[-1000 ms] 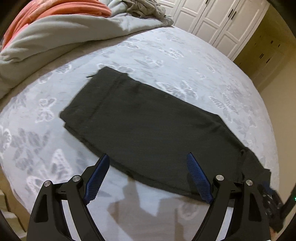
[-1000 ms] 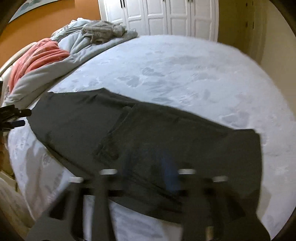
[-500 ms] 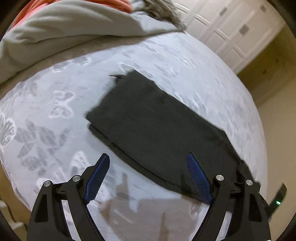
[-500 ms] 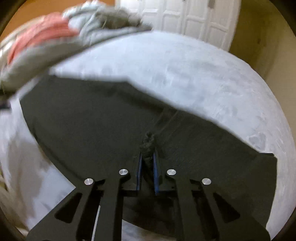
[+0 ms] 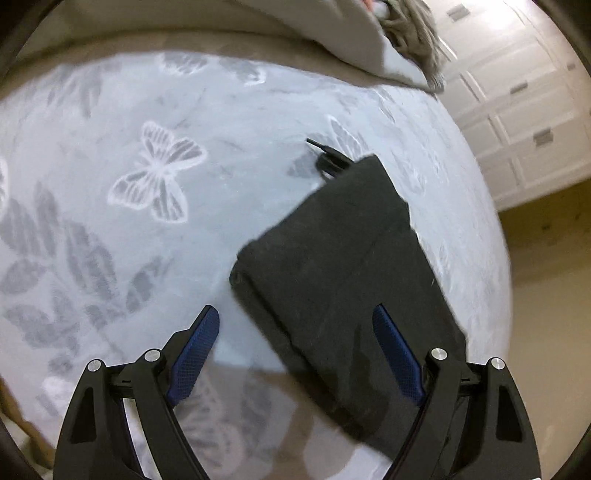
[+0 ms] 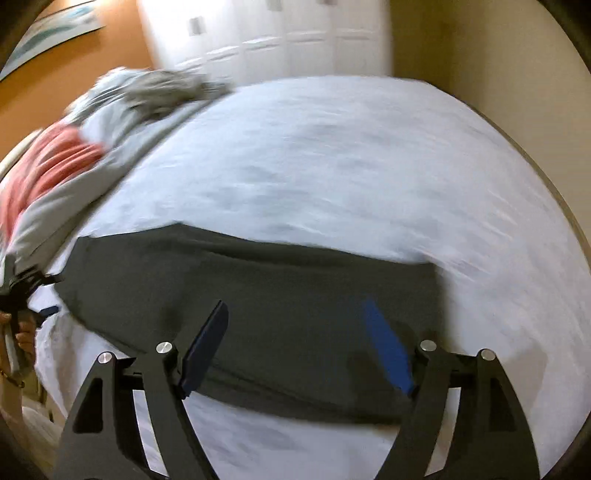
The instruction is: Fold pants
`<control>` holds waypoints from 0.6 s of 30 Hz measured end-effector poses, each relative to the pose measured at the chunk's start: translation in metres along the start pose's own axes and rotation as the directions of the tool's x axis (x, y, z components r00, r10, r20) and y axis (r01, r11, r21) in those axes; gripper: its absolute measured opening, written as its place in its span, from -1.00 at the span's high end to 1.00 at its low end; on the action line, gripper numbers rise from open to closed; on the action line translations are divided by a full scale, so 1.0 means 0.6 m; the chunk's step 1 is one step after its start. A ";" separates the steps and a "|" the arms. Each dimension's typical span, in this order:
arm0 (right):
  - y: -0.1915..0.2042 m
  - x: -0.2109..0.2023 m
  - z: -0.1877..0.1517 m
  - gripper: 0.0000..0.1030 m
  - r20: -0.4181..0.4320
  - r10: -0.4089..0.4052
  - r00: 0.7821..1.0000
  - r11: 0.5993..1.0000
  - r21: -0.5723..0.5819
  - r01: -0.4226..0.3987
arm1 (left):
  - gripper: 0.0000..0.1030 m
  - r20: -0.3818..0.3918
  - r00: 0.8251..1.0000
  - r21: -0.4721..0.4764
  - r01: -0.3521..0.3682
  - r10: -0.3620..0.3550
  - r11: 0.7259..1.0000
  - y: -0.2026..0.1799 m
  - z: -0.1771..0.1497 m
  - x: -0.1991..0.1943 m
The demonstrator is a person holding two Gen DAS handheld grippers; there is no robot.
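Note:
The black pants lie folded flat on the grey butterfly-print bedsheet, a drawstring poking out at their far corner. My left gripper is open and empty, hovering over the near edge of the pants. In the right wrist view the pants stretch across as a long dark band. My right gripper is open and empty just above their near edge. The left gripper and the hand holding it show at the left edge.
A grey duvet with a coral blanket and a crumpled grey garment is piled at the head of the bed. White wardrobe doors stand behind. The bed's front edge is near both grippers.
My right gripper was shut on a pinch of pants fabric half a second ago; it has let go and opened. The pants now lie folded shorter. My left gripper has swung toward the waistband end.

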State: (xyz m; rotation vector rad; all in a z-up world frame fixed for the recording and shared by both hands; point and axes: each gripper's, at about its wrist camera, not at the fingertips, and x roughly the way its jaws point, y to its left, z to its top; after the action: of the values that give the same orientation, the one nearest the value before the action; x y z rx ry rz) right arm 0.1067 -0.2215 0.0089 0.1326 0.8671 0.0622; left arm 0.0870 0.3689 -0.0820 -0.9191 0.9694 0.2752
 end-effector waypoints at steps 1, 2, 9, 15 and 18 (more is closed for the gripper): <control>-0.041 -0.004 -0.016 -0.44 -0.007 -0.033 0.999 0.999 0.038 0.034 | -0.60 0.018 1.000 -0.011 -0.005 0.005 1.000 0.000 0.001 0.001; -0.084 -0.004 -0.036 -0.44 -0.014 -0.065 0.998 0.993 0.093 0.066 | -0.60 0.022 1.000 -0.018 -0.015 0.015 1.000 -0.003 0.001 0.001; -0.178 0.046 -0.088 -0.34 -0.100 0.008 0.995 0.949 0.313 0.024 | -0.66 0.060 0.998 0.011 -0.025 0.024 1.000 -0.033 -0.015 0.017; -0.144 0.082 -0.090 0.71 -0.136 0.081 0.987 0.955 0.295 -0.037 | 0.36 0.051 0.998 0.044 0.026 -0.029 0.999 -0.034 -0.009 0.033; -0.139 0.044 -0.065 0.76 -0.053 0.103 0.993 0.955 0.283 -0.084 | 0.67 0.002 0.992 -0.010 0.125 -0.125 0.992 -0.018 -0.001 0.029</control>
State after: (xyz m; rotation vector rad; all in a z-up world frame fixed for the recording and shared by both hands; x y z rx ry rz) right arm 0.0941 -0.2977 -0.0476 0.4403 0.9341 0.0320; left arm 0.1027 0.3587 -0.0901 -0.9849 0.9059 0.1750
